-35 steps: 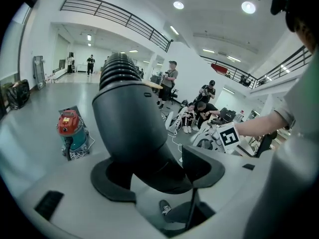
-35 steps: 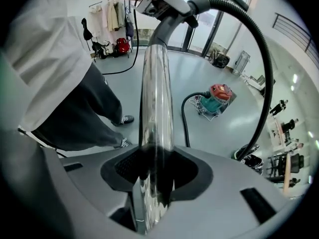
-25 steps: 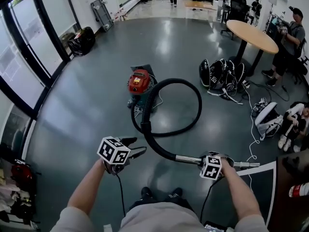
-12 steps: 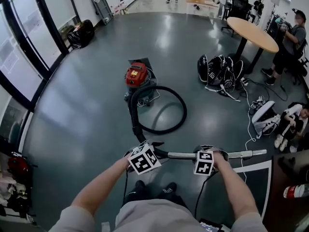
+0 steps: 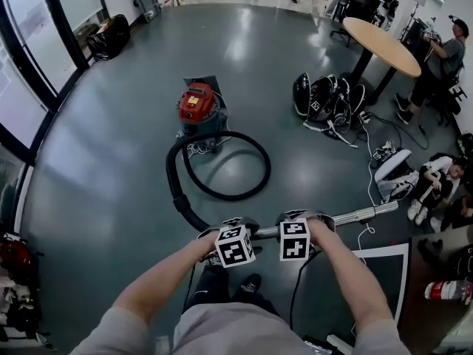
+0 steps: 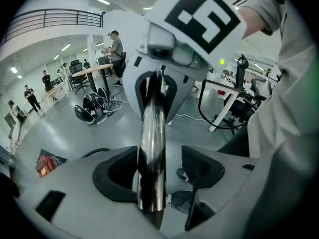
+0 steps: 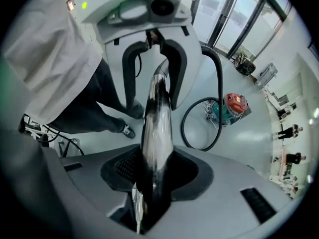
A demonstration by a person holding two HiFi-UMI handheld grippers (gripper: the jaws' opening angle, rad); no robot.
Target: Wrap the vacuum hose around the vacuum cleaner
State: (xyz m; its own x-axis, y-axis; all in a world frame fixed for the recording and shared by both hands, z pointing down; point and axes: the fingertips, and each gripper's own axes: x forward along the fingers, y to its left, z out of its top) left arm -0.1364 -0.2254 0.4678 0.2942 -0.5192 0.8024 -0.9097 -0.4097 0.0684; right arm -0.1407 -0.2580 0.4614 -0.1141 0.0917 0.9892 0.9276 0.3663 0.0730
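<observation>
The red vacuum cleaner (image 5: 196, 102) stands on the grey floor ahead of me. Its black hose (image 5: 177, 191) makes a loop on the floor and runs up to the metal wand (image 5: 351, 216), held level in front of me. My right gripper (image 5: 295, 222) is shut on the wand (image 7: 158, 113), both pads pressing it. Beside it on the left, my left gripper (image 5: 232, 228) straddles the same wand (image 6: 152, 133). Its jaws stand open; the tube lies against one pad (image 6: 117, 176), with a gap to the other. The vacuum (image 7: 236, 103) and hose loop (image 7: 218, 83) show in the right gripper view.
A round wooden table (image 5: 380, 46) and a heap of black bags (image 5: 329, 98) stand at right. One person sits on the floor (image 5: 436, 183), another stands by the table (image 5: 443, 58). A glass wall (image 5: 29, 65) lines the left. A white cable (image 5: 367, 154) trails past the wand's tip.
My left gripper swung right and down onto the wand, close beside the right gripper. The right gripper and wand shifted left, and the hose loop drew tighter toward the vacuum.
</observation>
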